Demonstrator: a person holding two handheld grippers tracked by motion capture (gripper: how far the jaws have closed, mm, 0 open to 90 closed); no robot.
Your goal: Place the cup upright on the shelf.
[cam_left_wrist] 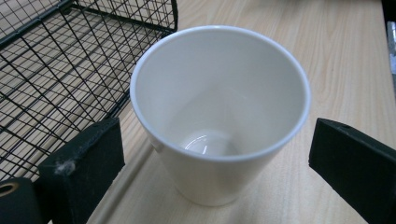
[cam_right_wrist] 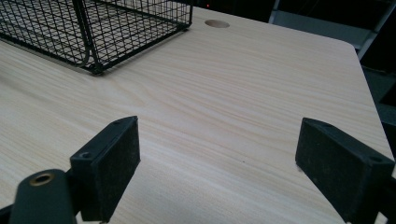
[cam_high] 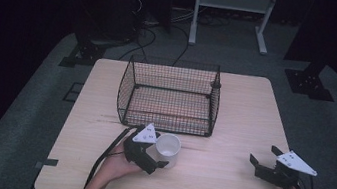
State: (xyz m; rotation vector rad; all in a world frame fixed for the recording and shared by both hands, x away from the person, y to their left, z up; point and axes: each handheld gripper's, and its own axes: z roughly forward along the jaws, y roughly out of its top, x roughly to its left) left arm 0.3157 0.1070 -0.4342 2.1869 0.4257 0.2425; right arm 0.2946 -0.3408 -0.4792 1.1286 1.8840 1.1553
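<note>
While it sits upright: white cup just in front of wire basket, on table
Left gripper: wide open around cup, pads not touching
Right gripper: wide open, holding nothing

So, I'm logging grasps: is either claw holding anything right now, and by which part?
Nothing is held. The left claw is open around the white cup, with gaps on both sides. The right claw is open over bare table.

A black wire basket sits on the pale wooden table; beyond, perhaps a metal stand
</note>
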